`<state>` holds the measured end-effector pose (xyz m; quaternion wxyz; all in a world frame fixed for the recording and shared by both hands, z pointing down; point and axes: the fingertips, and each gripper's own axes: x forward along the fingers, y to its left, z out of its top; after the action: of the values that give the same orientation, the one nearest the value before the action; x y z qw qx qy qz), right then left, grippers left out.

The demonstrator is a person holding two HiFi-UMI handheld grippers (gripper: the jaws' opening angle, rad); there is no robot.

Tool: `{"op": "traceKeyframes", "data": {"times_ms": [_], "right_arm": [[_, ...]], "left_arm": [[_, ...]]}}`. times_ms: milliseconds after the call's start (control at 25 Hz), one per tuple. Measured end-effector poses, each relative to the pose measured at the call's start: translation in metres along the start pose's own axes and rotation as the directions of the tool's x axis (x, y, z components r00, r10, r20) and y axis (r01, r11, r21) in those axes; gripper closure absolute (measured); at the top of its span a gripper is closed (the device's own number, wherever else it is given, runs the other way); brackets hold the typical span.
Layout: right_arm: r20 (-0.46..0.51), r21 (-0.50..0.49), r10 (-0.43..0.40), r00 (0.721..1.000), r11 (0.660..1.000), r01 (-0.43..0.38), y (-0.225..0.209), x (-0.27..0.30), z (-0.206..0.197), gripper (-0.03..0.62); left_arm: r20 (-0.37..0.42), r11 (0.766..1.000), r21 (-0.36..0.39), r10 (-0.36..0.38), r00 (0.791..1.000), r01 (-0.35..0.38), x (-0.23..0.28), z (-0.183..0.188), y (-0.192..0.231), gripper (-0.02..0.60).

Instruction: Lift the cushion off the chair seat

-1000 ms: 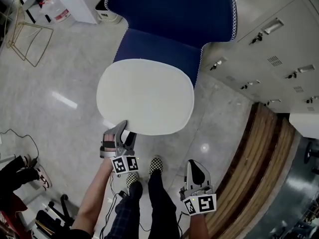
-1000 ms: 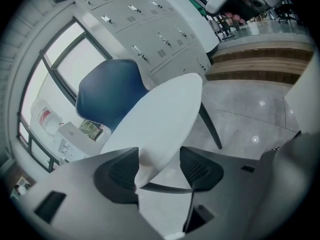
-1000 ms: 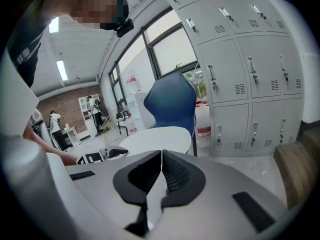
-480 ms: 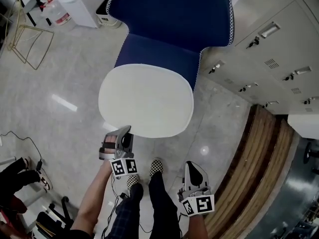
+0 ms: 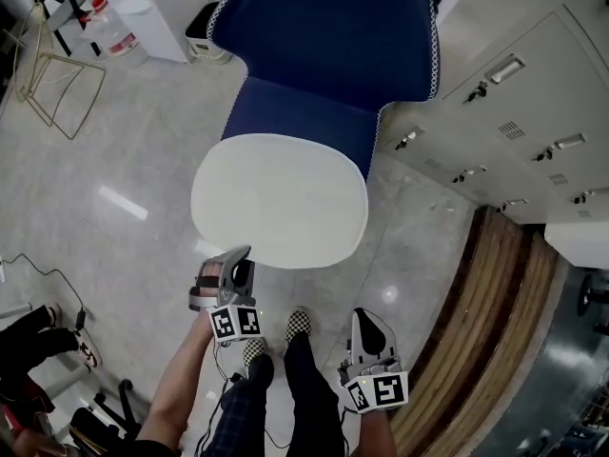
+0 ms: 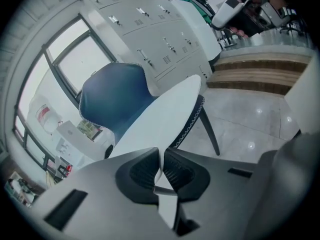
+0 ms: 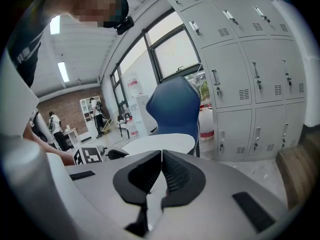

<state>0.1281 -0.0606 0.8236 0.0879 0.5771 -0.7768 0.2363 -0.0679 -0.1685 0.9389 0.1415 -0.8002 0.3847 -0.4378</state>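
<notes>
The cushion [image 5: 279, 198] looks light and floppy, with the left claw [image 5: 243, 253] pinching its 7 o'clock rim and the right claw [image 5: 366, 315] closed, empty.

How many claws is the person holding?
2. The left claw has just closed on the near edge of the white cushion; the right claw, shut and empty, hangs lower right beside the person's leg. None seem hidden.

The cushion [image 5: 279, 201] is plain white. The chair [image 5: 324, 36] is navy blue with white stitching along its edge. The floor [image 5: 114, 160] is glossy pale grey, the lockers [image 5: 514, 84] light grey, and the shoes [image 5: 299, 321] black-and-white checkered. The grey left tool [image 5: 240, 258] and right tool [image 5: 369, 317] carry black-and-white square markers.
</notes>
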Motion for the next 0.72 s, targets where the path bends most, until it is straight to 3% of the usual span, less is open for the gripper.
{"op": "traceKeyframes", "data": {"times_ms": [720], "right_arm": [[0.037, -0.038, -0.034, 0.999, 0.999, 0.035, 0.019, -0.039, 0.084, 0.566]], "left_arm": [[0.028, 0.993, -0.110, 0.057, 0.998, -0.053, -0.077, 0.077, 0.092, 0.551]]}}
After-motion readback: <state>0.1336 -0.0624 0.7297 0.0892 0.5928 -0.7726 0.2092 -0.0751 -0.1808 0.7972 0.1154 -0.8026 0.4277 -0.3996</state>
